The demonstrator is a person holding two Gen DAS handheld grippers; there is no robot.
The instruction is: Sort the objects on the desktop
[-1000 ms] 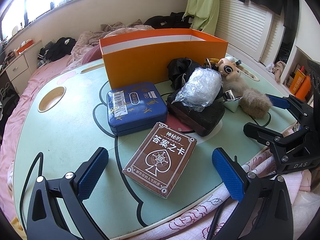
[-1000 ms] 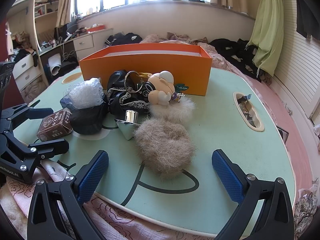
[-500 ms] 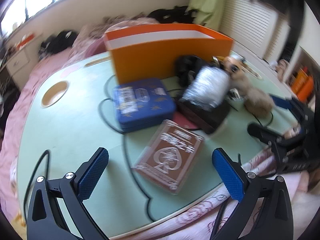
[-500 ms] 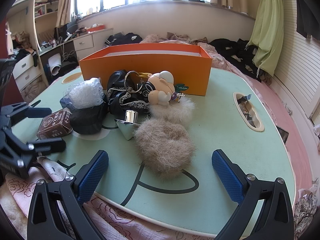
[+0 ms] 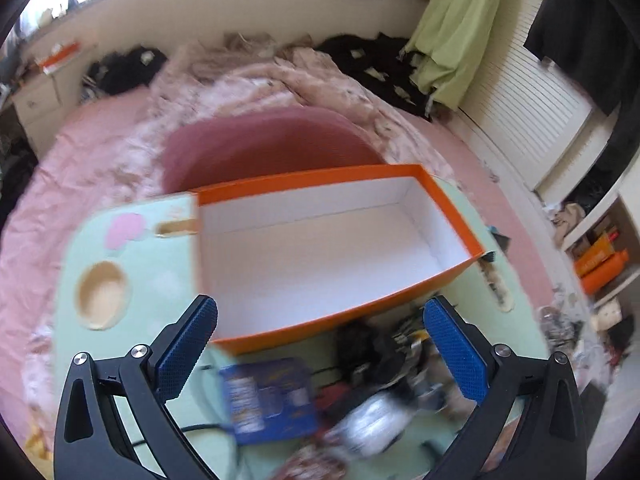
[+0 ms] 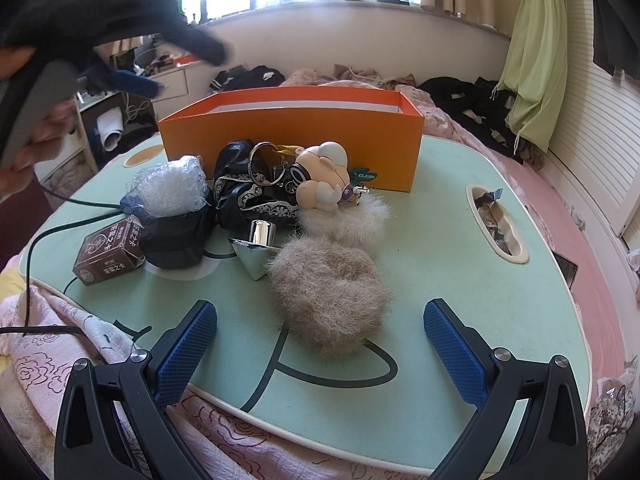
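My left gripper (image 5: 320,344) hangs open above the table and looks down into the orange box (image 5: 320,248), whose white inside holds nothing. Below it, blurred, lie a blue tin (image 5: 268,396) and a bubble-wrap bundle (image 5: 372,420). In the right wrist view the orange box (image 6: 292,132) stands at the back. Before it lie a black pouch (image 6: 244,192), a doll keychain (image 6: 320,176), a chrome cone (image 6: 254,252), a brown card box (image 6: 108,256) and a beige fur ball (image 6: 332,288). My right gripper (image 6: 320,344) is open, just short of the fur ball.
The green lap table (image 6: 460,300) rests on a pink bed. A slot (image 6: 496,220) at its right holds wrappers. A round cup hole (image 5: 104,294) sits at the left. A person's hand and dark sleeve (image 6: 100,12) hold the left gripper high at the left.
The left gripper has risen from low over the card box and moved forward, now looking down into the orange box. The right gripper has stayed put.
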